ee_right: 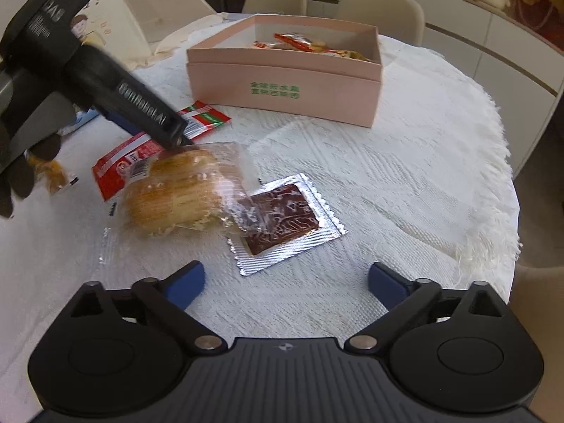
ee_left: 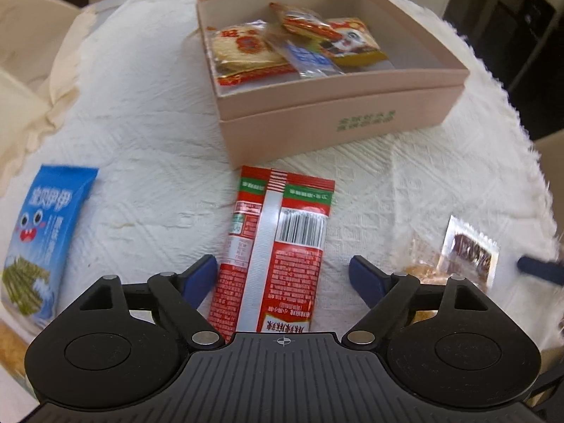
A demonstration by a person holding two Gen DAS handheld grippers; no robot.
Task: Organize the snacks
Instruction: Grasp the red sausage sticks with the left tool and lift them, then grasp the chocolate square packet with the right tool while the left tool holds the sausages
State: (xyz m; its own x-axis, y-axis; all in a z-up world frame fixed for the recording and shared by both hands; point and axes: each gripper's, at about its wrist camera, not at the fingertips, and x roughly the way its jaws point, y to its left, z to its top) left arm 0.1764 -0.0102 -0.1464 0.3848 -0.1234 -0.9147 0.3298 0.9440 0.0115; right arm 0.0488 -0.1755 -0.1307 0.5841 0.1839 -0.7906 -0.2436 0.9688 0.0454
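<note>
A long red snack packet (ee_left: 278, 246) lies back-side up on the white tablecloth, its near end between the fingers of my left gripper (ee_left: 282, 275), which is open; the right pad stands apart from the packet. An open pink box (ee_left: 338, 105) beyond it holds several wrapped snacks (ee_left: 246, 49). My right gripper (ee_right: 287, 280) is open just short of a silver foil packet (ee_right: 289, 224) with a dark brown slab inside. A pastry in clear wrap (ee_right: 176, 190) overlaps that packet's left corner. The left gripper's black body (ee_right: 105, 70) hangs over the red packet (ee_right: 120, 162).
A blue seaweed snack bag (ee_left: 38, 232) lies at the left, and a small wrapped pastry (ee_right: 53, 172) beside a dark-gloved hand (ee_right: 14, 176). The fringed edge of the tablecloth (ee_right: 507, 176) runs down the right. Beige chairs (ee_right: 384, 10) stand behind the pink box (ee_right: 282, 88).
</note>
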